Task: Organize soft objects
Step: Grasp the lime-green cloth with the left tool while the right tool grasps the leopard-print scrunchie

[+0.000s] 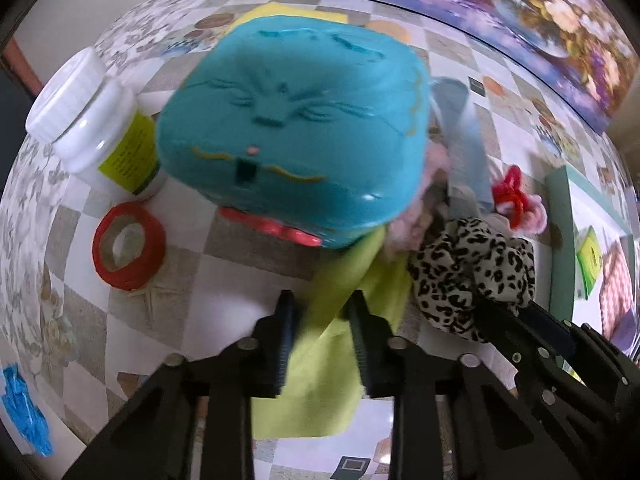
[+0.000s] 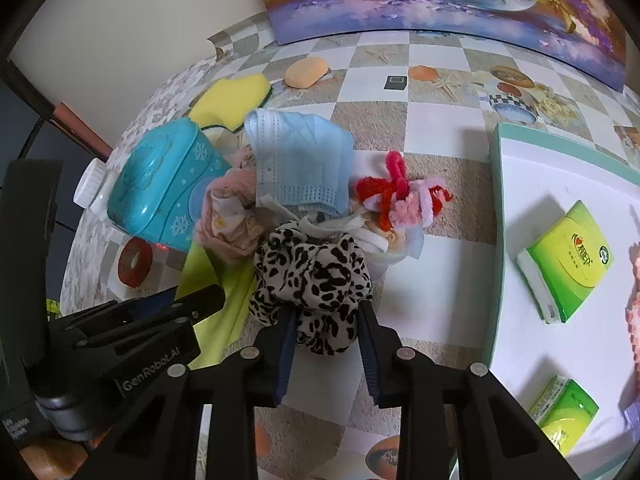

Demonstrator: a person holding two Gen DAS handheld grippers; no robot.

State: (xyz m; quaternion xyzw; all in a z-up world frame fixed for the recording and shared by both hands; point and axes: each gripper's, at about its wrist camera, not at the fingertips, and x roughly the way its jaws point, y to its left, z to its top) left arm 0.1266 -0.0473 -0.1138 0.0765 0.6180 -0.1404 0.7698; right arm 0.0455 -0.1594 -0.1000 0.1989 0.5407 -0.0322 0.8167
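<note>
A pile of soft things lies on the checkered table: a lime-green cloth [image 1: 320, 360], a leopard-print scrunchie [image 2: 312, 280], a blue face mask [image 2: 300, 160], a pink cloth [image 2: 232, 220] and red and pink pipe-cleaner pieces [image 2: 400, 196]. My left gripper [image 1: 322, 308] is shut on the lime-green cloth; its far part runs under a teal cat-faced box [image 1: 292, 128]. My right gripper [image 2: 328, 316] is closed around the leopard scrunchie, which also shows in the left wrist view [image 1: 472, 272]. The left gripper shows at the lower left of the right wrist view [image 2: 192, 300].
A white jar with a yellow label [image 1: 100, 120] and a red tape roll [image 1: 128, 246] stand left of the box. A white tray with a green rim [image 2: 498, 200] on the right holds green tissue packs [image 2: 568, 264]. A yellow sponge [image 2: 232, 100], an orange sponge [image 2: 306, 72] and a flower painting [image 2: 440, 0] are at the back.
</note>
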